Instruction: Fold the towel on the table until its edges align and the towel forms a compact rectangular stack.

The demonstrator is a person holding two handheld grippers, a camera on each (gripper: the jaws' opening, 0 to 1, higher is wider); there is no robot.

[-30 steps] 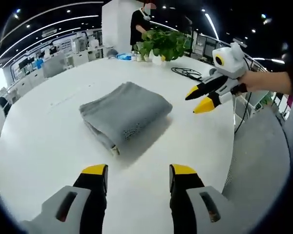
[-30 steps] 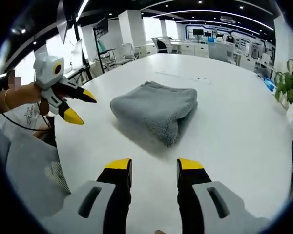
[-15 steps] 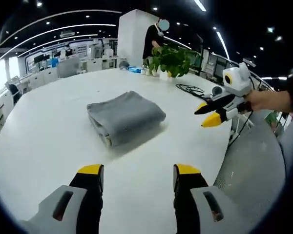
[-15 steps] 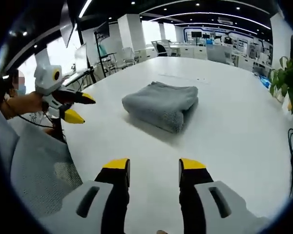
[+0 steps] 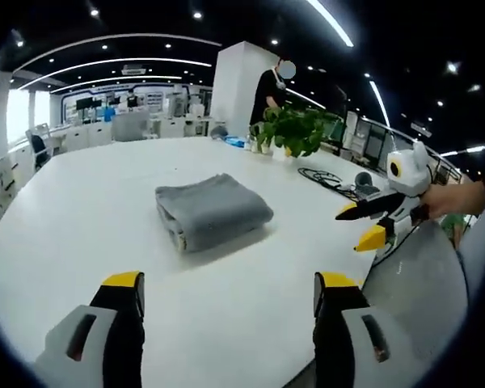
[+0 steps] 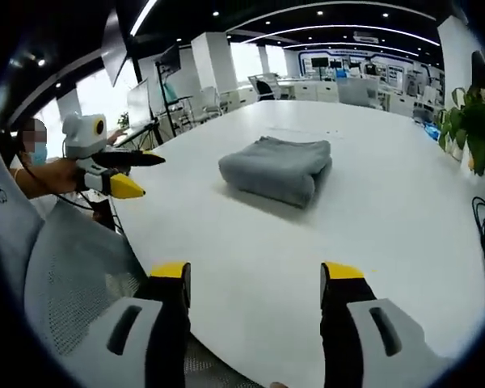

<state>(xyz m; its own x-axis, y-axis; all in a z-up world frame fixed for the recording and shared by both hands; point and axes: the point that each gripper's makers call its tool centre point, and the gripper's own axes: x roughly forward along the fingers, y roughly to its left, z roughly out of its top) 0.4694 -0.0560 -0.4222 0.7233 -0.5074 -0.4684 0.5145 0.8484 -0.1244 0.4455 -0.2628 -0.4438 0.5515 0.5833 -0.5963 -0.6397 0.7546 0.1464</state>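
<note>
Towel [image 5: 213,212] sits folded in a thick grey stack near the middle of the white table [image 5: 73,202], well apart from both grippers; looks like the fold is done, w/ layered edges showing at the end facing the left gripper view and a rounded fold side toward the right gripper view. Whether the edges line up exactly is hard to say at this range. Left gripper [image 5: 230,284] is off the towel at the near table edge, jaws spread wide, nothing in them. Right gripper [image 6: 255,271] likewise: jaws wide, empty, hanging over the table edge w/ a mesh chair back [image 6: 69,279] below it. Both look held clear so the stack stays in full sight. Plenty of bare tabletop all round the towel; potted plant [image 5: 295,129] and a black cable [image 5: 327,179] sit toward the far edge, clear of it.
</note>
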